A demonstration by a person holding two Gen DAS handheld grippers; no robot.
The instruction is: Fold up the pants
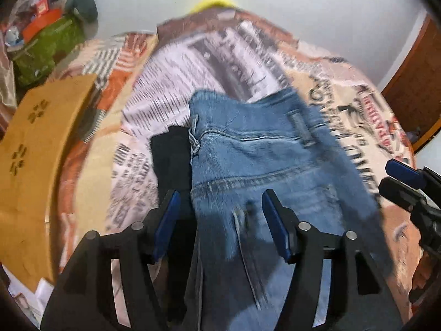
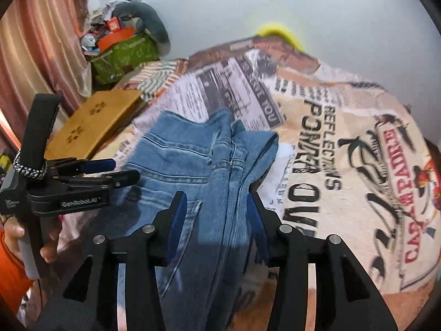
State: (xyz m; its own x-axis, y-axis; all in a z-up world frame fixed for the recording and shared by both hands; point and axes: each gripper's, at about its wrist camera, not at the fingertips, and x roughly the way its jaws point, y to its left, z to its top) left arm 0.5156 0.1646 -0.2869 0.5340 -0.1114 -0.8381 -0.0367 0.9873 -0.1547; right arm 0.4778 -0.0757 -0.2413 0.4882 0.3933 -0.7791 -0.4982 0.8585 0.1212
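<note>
I see both hand-held grippers, left (image 1: pixel 220 215) and right (image 2: pixel 216 215), parted around the jeans (image 1: pixel 248 160) on the bed (image 2: pixel 344 193); only the right view shows my hand (image 2: pixel 16 237).

I see the jeans (image 1: pixel 248 149) as light blue denim, bunched and partly folded on the printed bedspread (image 2: pixel 344 165), waistband end away from me. In my left view they lie between and ahead of the fingers, belt loop up. In my right view the jeans' (image 2: pixel 198 165) stacked seam edges run between the fingers.
</note>
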